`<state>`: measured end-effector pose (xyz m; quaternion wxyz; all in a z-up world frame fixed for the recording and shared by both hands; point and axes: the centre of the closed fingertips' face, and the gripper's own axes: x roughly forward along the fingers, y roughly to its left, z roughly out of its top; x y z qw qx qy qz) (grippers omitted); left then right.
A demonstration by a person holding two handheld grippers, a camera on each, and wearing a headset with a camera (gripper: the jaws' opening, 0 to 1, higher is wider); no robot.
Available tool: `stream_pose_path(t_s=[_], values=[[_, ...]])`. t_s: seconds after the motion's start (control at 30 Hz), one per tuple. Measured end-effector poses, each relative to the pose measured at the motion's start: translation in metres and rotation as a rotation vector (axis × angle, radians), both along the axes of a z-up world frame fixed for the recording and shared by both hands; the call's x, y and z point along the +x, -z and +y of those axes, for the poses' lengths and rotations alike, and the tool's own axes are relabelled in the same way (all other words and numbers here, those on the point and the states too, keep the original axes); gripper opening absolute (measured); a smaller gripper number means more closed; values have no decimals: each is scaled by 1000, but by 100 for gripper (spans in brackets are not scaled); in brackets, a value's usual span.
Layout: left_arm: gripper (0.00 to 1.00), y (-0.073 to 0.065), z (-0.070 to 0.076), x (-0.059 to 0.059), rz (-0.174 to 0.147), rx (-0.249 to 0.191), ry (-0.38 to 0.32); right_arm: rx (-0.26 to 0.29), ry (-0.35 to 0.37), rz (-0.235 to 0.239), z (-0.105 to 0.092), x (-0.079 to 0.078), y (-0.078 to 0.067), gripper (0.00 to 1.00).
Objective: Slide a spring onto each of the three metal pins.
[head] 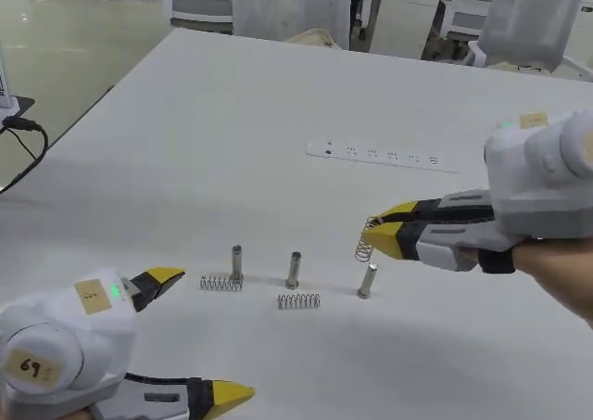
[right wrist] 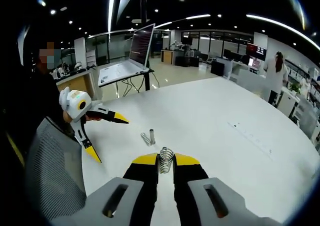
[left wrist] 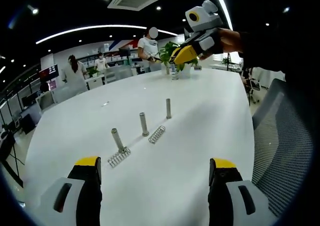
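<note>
The right tongs (head: 378, 231) have yellow tips. They are squeezed almost shut on a small silver coil spring (head: 365, 241). They hold it up in the air, and the spring hangs down from the tips at a slant. It is above the right pin (head: 367, 280) and a little to one side, and it does not touch the pin. In the right gripper view the spring stands up between the two yellow tips, pinched near its bottom end.

Three short silver metal pins stand up straight in a row on the white worktop (head: 185, 160). All three are bare. The left pin (head: 236, 262) has a second spring (head: 220, 283) lying flat right at its foot. The middle pin (head: 294, 270) has a third spring (head: 298, 300) lying flat near it, on the side closer to the person.

The left tongs (head: 199, 337) are wide open and hold nothing. They hover low over the worktop, close to the person and to the left of the pins. Their yellow tips point toward the row of pins.

A long white power strip (head: 380, 155) lies flat on the worktop, well behind the pins.
</note>
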<state>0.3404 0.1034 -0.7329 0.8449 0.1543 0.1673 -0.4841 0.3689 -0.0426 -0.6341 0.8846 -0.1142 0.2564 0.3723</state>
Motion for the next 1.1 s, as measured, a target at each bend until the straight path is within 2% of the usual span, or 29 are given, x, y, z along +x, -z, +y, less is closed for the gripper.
stream_pose_path(t_s=[0.2, 0.37, 0.73, 0.83, 1.1], values=[[85, 0, 3, -1, 1, 6, -7, -8, 58, -9, -18, 12, 10, 8], [85, 1, 3, 0, 0, 6, -10, -27, 75, -6, -22, 17, 23, 8], [82, 2, 4, -1, 4, 14, -8, -11, 103, 28, -27, 25, 48, 8], [82, 3, 4, -1, 7, 16, -8, -21, 105, 32, -27, 27, 53, 8], [81, 4, 4, -1, 9, 16, -7, -26, 109, 30, -29, 29, 58, 8]])
